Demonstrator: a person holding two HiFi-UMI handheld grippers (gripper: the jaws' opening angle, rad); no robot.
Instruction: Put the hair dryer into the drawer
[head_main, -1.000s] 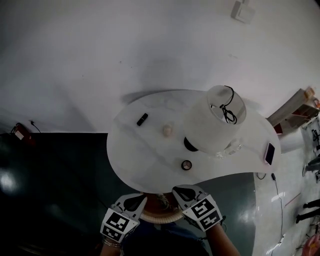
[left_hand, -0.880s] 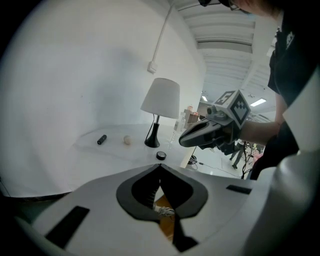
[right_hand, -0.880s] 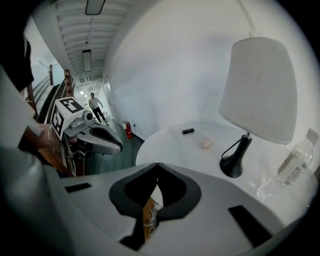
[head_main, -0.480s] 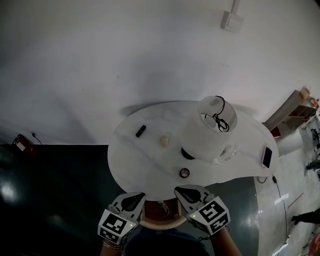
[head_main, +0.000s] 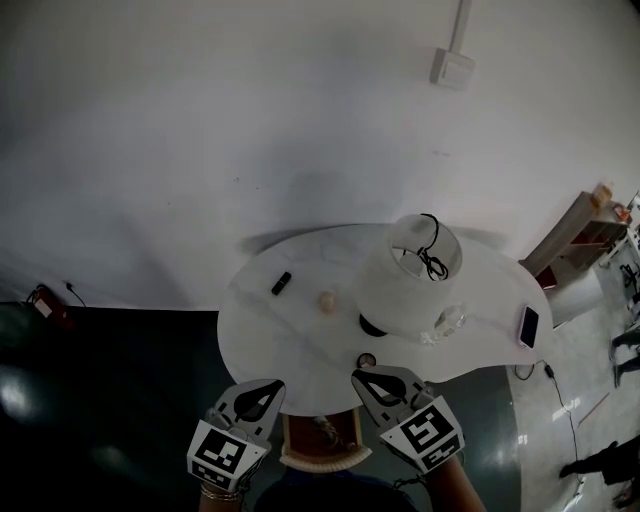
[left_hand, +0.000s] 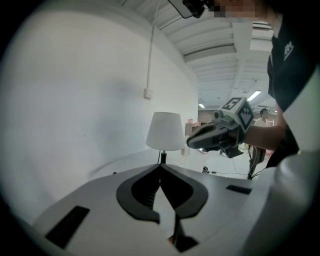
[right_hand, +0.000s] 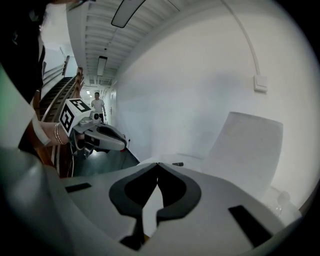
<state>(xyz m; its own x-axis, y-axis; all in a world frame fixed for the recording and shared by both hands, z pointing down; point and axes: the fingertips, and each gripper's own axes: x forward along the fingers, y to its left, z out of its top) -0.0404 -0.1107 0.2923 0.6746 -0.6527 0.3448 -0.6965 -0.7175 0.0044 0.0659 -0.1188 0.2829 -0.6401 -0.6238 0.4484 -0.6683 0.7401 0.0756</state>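
White table (head_main: 290, 335) smaller than before, left gripper (head_main: 272, 388) and right gripper (head_main: 362, 379) lifted, jaws together, empty, drawer (head_main: 300, 435) seemingly open

We count one white table (head_main: 290, 335), one lamp (head_main: 400, 285), one phone (head_main: 528, 326), one open drawer (head_main: 322, 462), one wall switch (head_main: 452, 68).

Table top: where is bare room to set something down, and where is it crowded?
Widest bare patch: the table's near left part, between the black object, the beige object and the near edge. A second lies between lamp and phone. Crowded: the lamp's foot, with the round item and glass piece.
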